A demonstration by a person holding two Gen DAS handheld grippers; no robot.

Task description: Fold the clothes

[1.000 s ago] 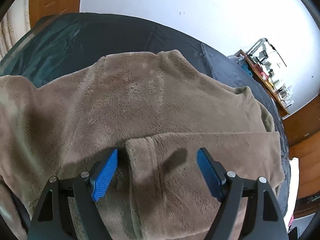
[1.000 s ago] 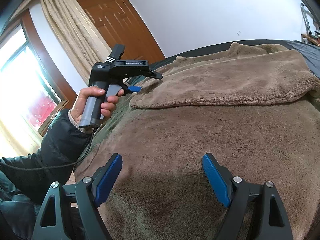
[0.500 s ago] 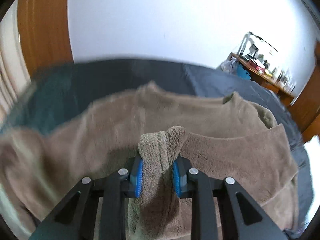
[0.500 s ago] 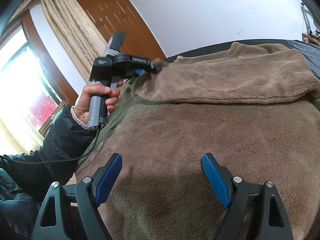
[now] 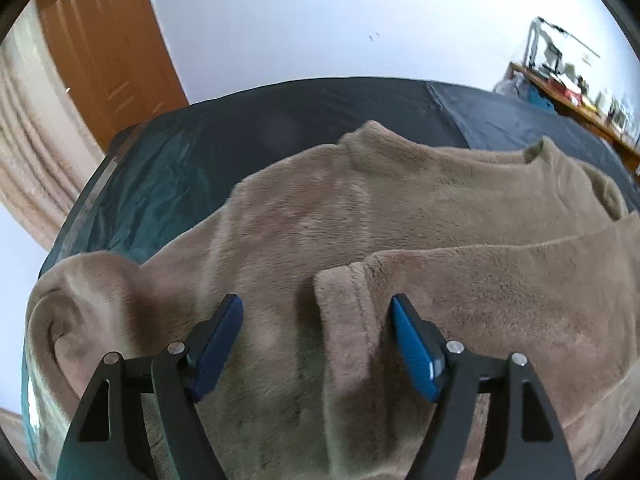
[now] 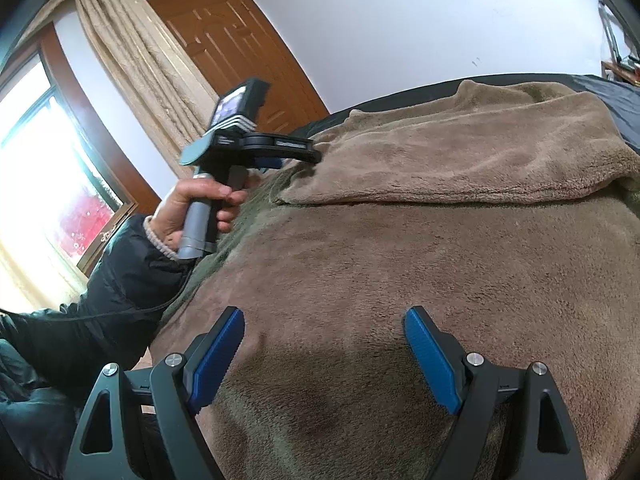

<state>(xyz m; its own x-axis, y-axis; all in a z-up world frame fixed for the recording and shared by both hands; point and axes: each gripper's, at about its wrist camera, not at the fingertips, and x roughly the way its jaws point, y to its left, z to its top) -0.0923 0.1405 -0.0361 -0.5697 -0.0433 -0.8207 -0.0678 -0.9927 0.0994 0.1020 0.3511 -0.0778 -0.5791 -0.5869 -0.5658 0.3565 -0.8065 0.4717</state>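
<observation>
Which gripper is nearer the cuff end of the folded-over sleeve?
Left. The left gripper hangs right over the sleeve cuff, jaws opening, pads clear. The right gripper sits farther down the fleece sweater.

A brown fleece garment point(image 6: 400, 280) is spread over a dark bed cover point(image 6: 612, 100), its upper part folded over. The right gripper point(image 6: 324, 354) is held open above it. The left gripper point(image 6: 298, 156), gripped by a hand point(image 6: 192, 208), is seen at the fold's edge, jaws opening.

A dark-covered bed point(image 5: 168, 168) carries a brown fleece garment point(image 5: 400, 208) spread across it.
</observation>
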